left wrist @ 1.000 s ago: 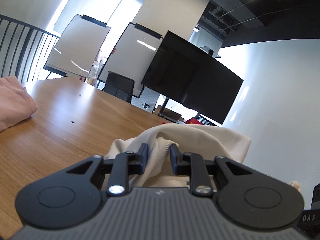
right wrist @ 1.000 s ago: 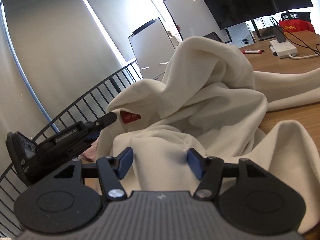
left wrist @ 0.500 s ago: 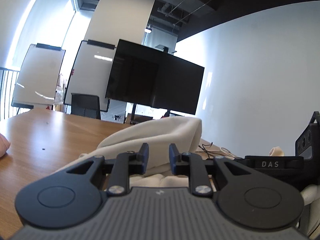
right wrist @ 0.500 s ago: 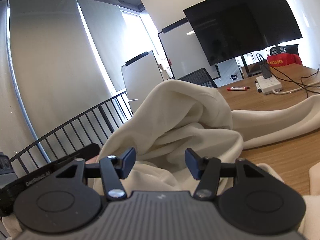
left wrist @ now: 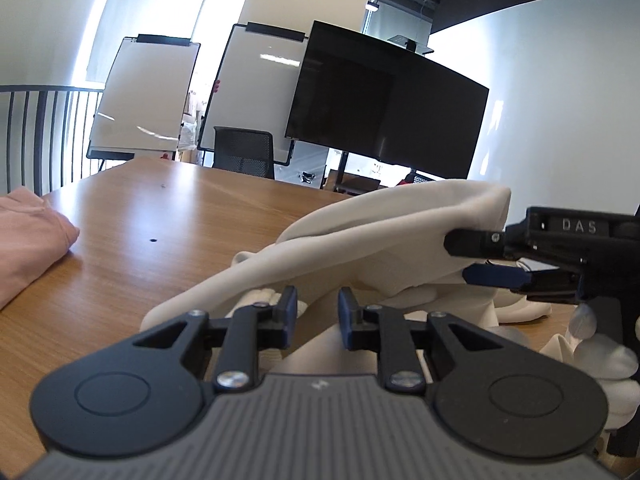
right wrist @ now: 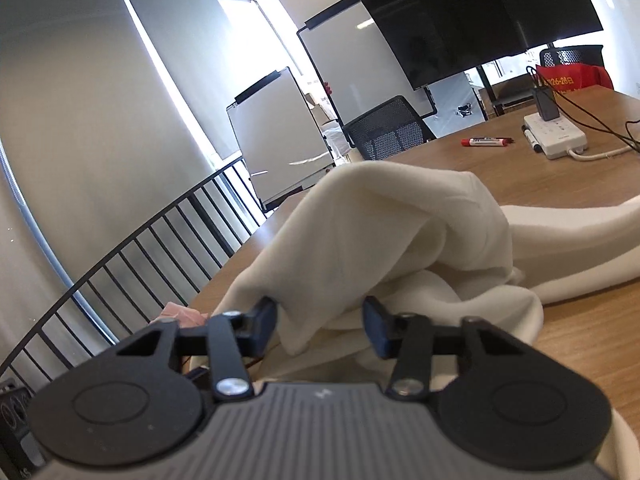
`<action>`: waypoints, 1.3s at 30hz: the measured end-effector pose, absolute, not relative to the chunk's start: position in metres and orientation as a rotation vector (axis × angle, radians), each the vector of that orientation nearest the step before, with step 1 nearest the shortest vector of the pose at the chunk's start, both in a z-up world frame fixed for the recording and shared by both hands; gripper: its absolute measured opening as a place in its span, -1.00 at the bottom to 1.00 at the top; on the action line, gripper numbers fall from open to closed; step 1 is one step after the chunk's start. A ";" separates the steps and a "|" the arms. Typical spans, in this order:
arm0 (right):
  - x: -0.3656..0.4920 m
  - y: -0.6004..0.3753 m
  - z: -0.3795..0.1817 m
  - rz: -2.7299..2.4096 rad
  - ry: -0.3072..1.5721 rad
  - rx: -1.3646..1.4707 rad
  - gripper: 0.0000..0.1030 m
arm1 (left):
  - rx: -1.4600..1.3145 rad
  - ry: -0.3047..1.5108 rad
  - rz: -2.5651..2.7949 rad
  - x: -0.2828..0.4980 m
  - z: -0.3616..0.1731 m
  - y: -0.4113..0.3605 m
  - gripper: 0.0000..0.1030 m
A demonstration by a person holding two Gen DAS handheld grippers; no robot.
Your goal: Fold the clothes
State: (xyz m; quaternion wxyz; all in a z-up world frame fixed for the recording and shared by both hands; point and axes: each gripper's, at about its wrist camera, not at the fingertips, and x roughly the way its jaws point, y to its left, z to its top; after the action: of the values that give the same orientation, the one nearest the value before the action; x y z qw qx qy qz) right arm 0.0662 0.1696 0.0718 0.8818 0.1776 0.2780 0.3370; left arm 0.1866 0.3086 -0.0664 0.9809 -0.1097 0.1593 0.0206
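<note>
A cream garment (left wrist: 380, 232) lies bunched on the wooden table (left wrist: 160, 220). My left gripper (left wrist: 318, 308) is shut on a fold of it near the garment's near edge. In the left wrist view my right gripper (left wrist: 468, 258) reaches in from the right, level with the raised cream hump. In the right wrist view a hanging fold of the cream garment (right wrist: 380, 220) sits between the fingers of my right gripper (right wrist: 320, 318). Its jaws are closing; the left pad touches the cloth and a gap remains at the right pad.
A folded pink garment (left wrist: 28, 240) lies at the table's left end. A white power strip (right wrist: 556, 140) with cables and a red marker (right wrist: 486, 142) lie further along. A black chair (left wrist: 244, 152), whiteboards and a railing (right wrist: 140, 248) stand beyond the table. A white-gloved hand (left wrist: 600, 344) holds the right gripper.
The right gripper's jaws have narrowed around the cream fold and it has lifted, reaching further into the left wrist view. The left gripper rolled and keeps its grip.
</note>
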 end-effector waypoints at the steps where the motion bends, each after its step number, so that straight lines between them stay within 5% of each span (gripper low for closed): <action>1: 0.068 0.172 0.076 0.683 0.576 0.374 -0.76 | -0.218 0.320 0.042 0.186 -0.066 0.309 -0.61; 14: -0.121 0.111 0.255 0.531 -0.170 0.367 -0.93 | -0.153 -0.036 -0.182 0.129 -0.042 0.286 -0.59; 17: -0.123 0.107 0.265 0.476 -0.203 0.323 -0.93 | -0.077 -0.090 -0.234 0.120 -0.042 0.271 -0.36; 19: -0.096 0.108 0.254 0.427 -0.119 0.280 -0.92 | -0.017 -0.073 -0.223 0.123 -0.045 0.258 -0.13; 26: -0.015 0.090 0.171 0.414 0.281 0.370 -0.60 | 0.033 0.056 -0.176 0.153 -0.059 0.252 -0.10; 30: -0.023 0.072 0.143 0.401 0.243 0.413 -0.12 | -0.015 0.094 -0.275 0.153 -0.061 0.264 0.01; 34: -0.012 0.046 0.102 0.450 0.279 0.441 -0.07 | 0.058 0.161 -0.299 0.158 -0.067 0.260 0.19; 39: 0.019 0.040 0.032 0.503 0.337 0.423 -0.01 | 0.019 0.231 -0.239 0.169 -0.074 0.270 0.07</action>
State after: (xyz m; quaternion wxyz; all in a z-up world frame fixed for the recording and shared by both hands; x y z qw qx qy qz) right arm 0.0193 0.0401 0.0315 0.9325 0.2070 0.1649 0.2459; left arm 0.1695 0.2700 -0.0736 0.9862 0.0094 0.1152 -0.1189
